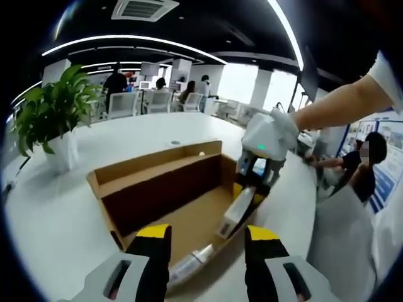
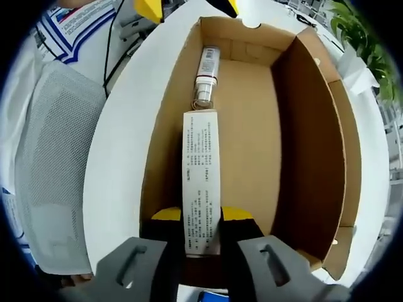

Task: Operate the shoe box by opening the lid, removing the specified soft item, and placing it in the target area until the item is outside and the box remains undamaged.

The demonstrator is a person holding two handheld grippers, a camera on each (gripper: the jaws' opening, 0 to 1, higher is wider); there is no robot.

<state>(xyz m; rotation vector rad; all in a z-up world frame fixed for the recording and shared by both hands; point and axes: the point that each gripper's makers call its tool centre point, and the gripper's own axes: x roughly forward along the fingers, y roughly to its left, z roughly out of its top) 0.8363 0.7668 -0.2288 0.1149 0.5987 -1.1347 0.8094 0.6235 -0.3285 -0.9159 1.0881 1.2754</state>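
An open brown cardboard shoe box [image 1: 135,179] rests on the white table, its lid folded back. Inside lies a long white soft tube [image 2: 201,163] with printed text, its clear cap pointing away from my right gripper. My right gripper [image 2: 201,218] is shut on the tube's flat end, down in the box. In the left gripper view the right gripper [image 1: 250,189] reaches in from the right, held by a gloved hand, with the tube [image 1: 237,211] in its jaws. A second small white bottle [image 2: 209,61] lies past the cap. My left gripper [image 1: 204,242] is open at the box's near end.
A potted plant [image 1: 49,110] in a white pot stands on the table left of the box. The box wall [image 2: 308,145] and lid flap rise beside the tube. A person's white mesh clothing [image 2: 60,157] is close to the table edge. People sit at desks far behind.
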